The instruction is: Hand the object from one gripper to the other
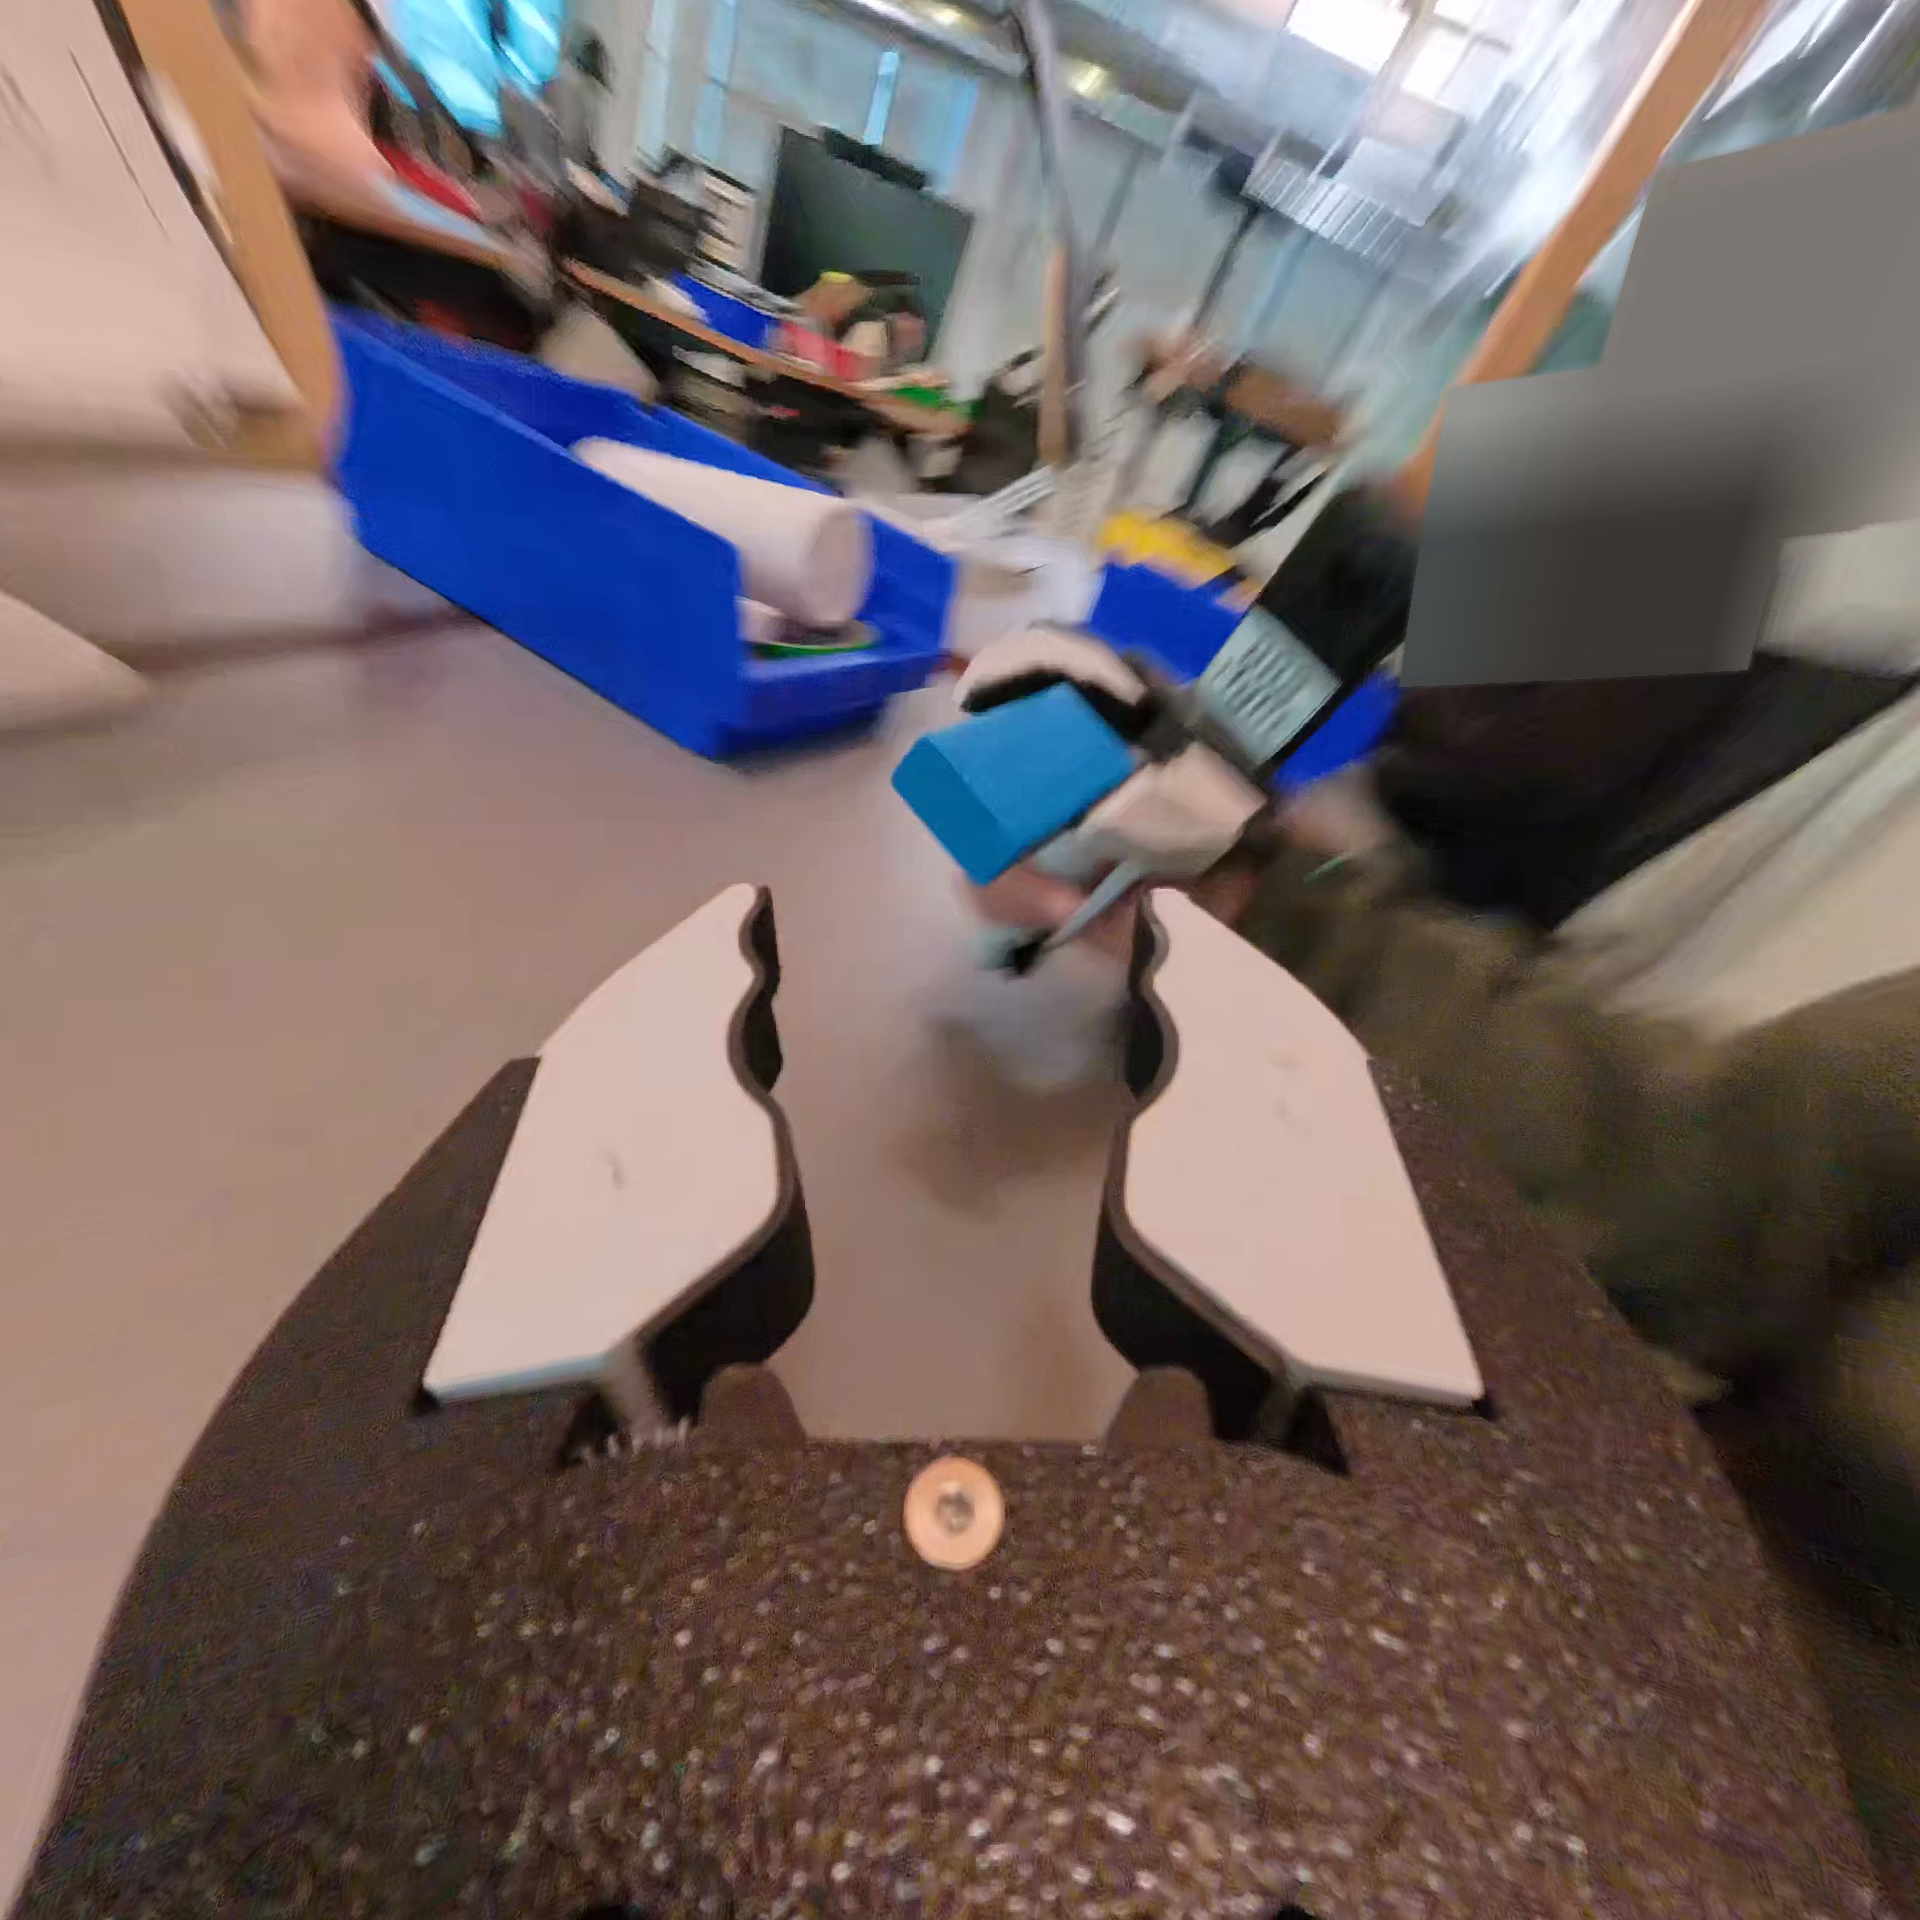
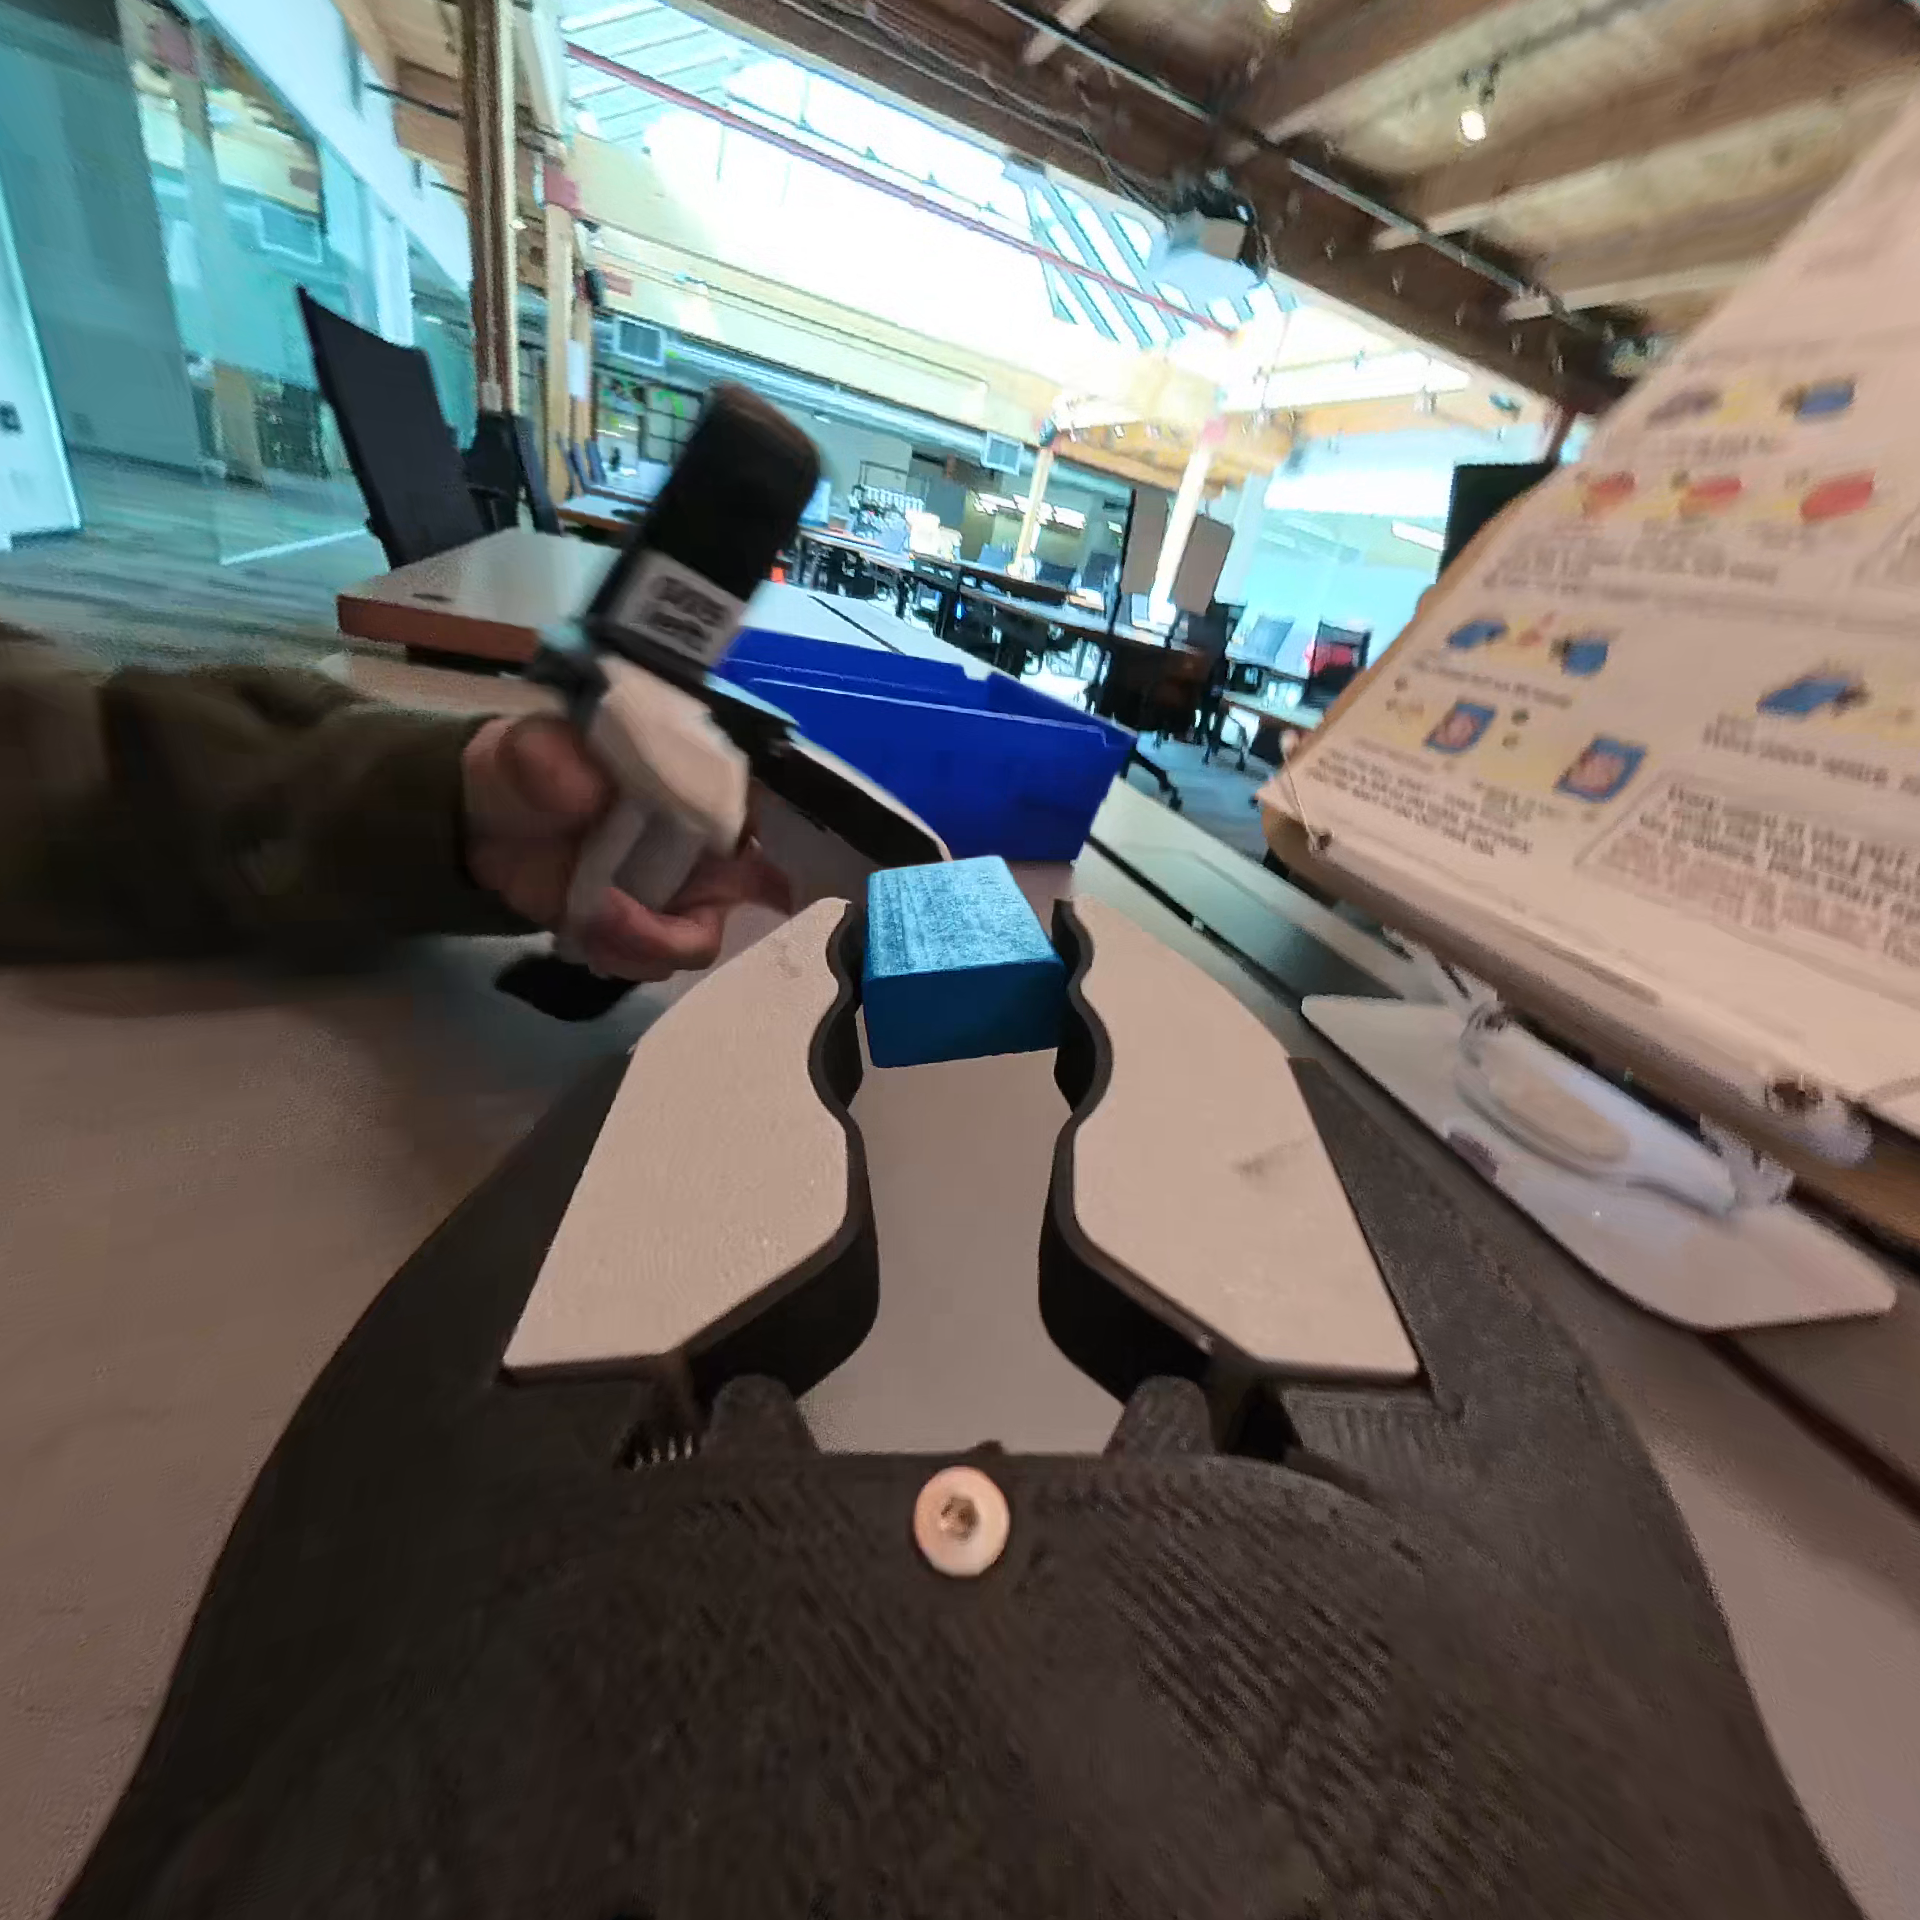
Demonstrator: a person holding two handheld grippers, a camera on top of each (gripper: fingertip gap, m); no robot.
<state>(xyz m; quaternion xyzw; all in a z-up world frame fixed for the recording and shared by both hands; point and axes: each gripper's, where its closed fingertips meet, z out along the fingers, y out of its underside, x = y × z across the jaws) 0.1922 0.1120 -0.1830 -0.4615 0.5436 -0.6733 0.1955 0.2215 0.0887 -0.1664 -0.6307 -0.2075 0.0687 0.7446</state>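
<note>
Right gripper [image 2: 958, 935]: white-faced, black-backed two-finger tool, clamped on the blue rectangular wooden block [image 2: 956, 966], which sits between its fingertips with its long end sticking forward.
Left gripper [image 1: 951, 925]: same build, fingers spread with nothing between them, held above the grey tabletop [image 1: 312, 935].
Block's place: off the table, in the right tool's grip; from the left wrist view it [image 1: 1013, 777] shows ahead and slightly right of the empty fingers, near but not between them.
Step in hand: approach before the handover, I judge; the giver is loaded, the receiver not yet on the block.
Next move: bring the free end of the block between the open fingers, close them, then let the right one release.
Surroundings: blue plastic bin [image 1: 582, 561] holding a white roll [image 1: 748, 530]; propped printed sheet [image 2: 1662, 665].
</note>
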